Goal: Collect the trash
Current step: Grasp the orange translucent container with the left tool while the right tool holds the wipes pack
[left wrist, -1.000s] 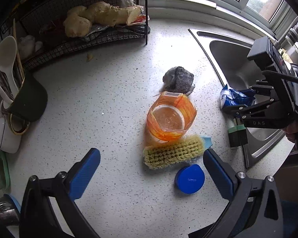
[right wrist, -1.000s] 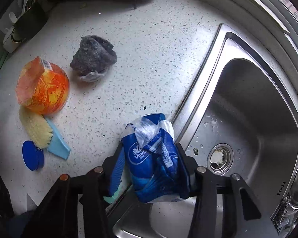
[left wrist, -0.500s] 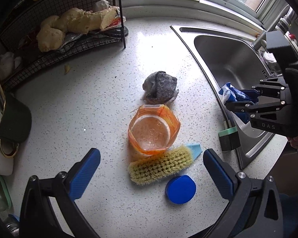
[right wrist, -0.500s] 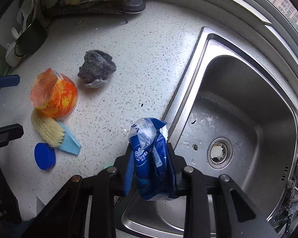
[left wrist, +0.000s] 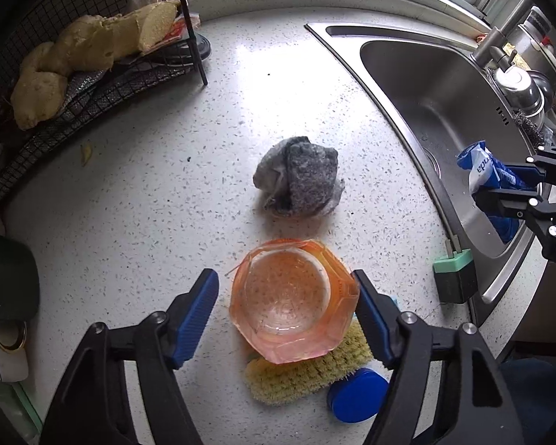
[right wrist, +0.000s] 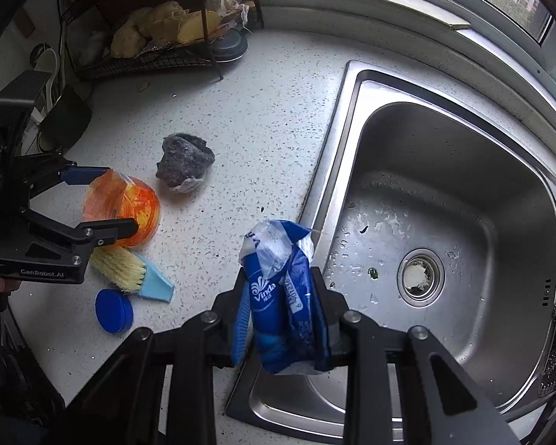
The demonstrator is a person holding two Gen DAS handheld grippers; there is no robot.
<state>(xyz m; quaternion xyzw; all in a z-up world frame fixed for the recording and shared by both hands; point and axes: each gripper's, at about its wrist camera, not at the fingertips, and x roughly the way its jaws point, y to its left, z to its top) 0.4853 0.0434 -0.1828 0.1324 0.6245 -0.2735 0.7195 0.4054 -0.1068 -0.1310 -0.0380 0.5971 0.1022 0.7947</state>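
An orange see-through plastic cup point(left wrist: 293, 307) stands on the speckled counter between the blue pads of my left gripper point(left wrist: 285, 311), whose jaws are closing. The right pad point(left wrist: 370, 315) is at the cup's rim, while the left pad point(left wrist: 200, 315) stands a little off it. From the right wrist view the same left gripper point(right wrist: 96, 202) straddles the cup point(right wrist: 129, 200). My right gripper point(right wrist: 283, 319) is shut on a crumpled blue tissue packet point(right wrist: 278, 296), held above the sink's edge; the packet point(left wrist: 482, 170) also shows at the far right. A grey crumpled wad point(left wrist: 296, 178) lies just beyond the cup.
A yellow scrub brush point(left wrist: 304, 371) and a blue lid point(left wrist: 357, 395) lie right under the cup's near side. A green-and-black plug point(left wrist: 454, 278) sits by the steel sink point(right wrist: 463, 185). A wire rack point(left wrist: 92, 85) with ginger stands at the back left, a dark mug point(left wrist: 7, 278) at the left.
My left gripper came down and forward until the orange cup sat between its pads, and its jaws narrowed. My right gripper squeezed tighter on the blue packet and lifted it slightly.
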